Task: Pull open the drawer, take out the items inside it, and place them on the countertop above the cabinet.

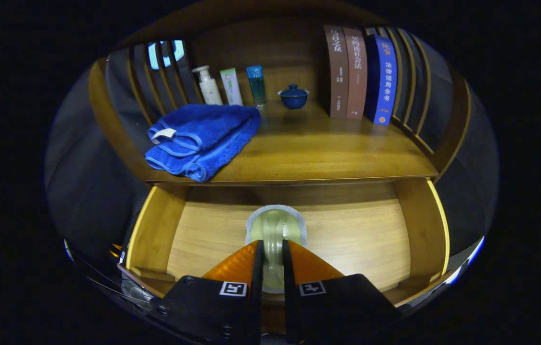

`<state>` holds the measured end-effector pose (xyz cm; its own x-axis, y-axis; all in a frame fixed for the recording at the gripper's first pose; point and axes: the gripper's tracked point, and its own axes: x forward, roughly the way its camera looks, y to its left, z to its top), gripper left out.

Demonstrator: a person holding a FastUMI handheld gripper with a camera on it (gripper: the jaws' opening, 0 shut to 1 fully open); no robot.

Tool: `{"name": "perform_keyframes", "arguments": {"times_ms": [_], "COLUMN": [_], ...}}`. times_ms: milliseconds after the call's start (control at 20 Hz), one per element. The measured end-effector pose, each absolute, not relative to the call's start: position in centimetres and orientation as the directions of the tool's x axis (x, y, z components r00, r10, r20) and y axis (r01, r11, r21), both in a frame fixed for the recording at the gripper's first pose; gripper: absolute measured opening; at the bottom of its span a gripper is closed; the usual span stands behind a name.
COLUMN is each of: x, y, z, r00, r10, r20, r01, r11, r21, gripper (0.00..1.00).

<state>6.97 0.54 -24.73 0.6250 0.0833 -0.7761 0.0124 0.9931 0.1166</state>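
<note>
The wooden drawer (294,230) is standing pulled open beneath the desk (318,148). A pale green translucent ring (275,230) on a grey pad is sitting inside it, pinched between the jaws.

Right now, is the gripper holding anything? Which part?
Yes. The gripper fingers are shut on a pale green soap-like bar, pinching its near end from both sides, over the open drawer.

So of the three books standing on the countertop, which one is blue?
The blue book is the one farthest from the folded towel, beside the slatted side; the other two books are brown. The gripper is shut on a pale green roll in the drawer.
</note>
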Motion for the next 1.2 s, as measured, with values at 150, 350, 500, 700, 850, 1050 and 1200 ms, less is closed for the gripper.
{"name": "perform_keyframes", "arguments": {"times_ms": [150, 350, 500, 700, 850, 1050, 1200], "x": [7.2, 10.6, 14.7, 20.5, 24.0, 27.0, 28.5], "y": [-0.1, -0.4, -0.7, -1.2, -1.8, -2.5, -2.5], "z": [-21.0, -18.3, -18.1, -18.6, -19.6, -21.4, -22.5], "r00": [0.694, 0.75, 0.753, 0.742, 0.721, 0.667, 0.646], "r10": [0.074, 0.077, 0.073, 0.07, 0.061, 0.045, 0.035], "r20": [-0.716, -0.657, -0.654, -0.666, -0.691, -0.744, -0.762], "r01": [0.007, 0.011, 0.026, 0.041, 0.051, 0.076, 0.091], "r11": [0.994, 0.992, 0.99, 0.988, 0.989, 0.989, 0.988], "r21": [0.109, 0.129, 0.141, 0.149, 0.14, 0.128, 0.123], "gripper": [0.25, 0.24, 0.24, 0.24, 0.24, 0.24, 0.24]}}
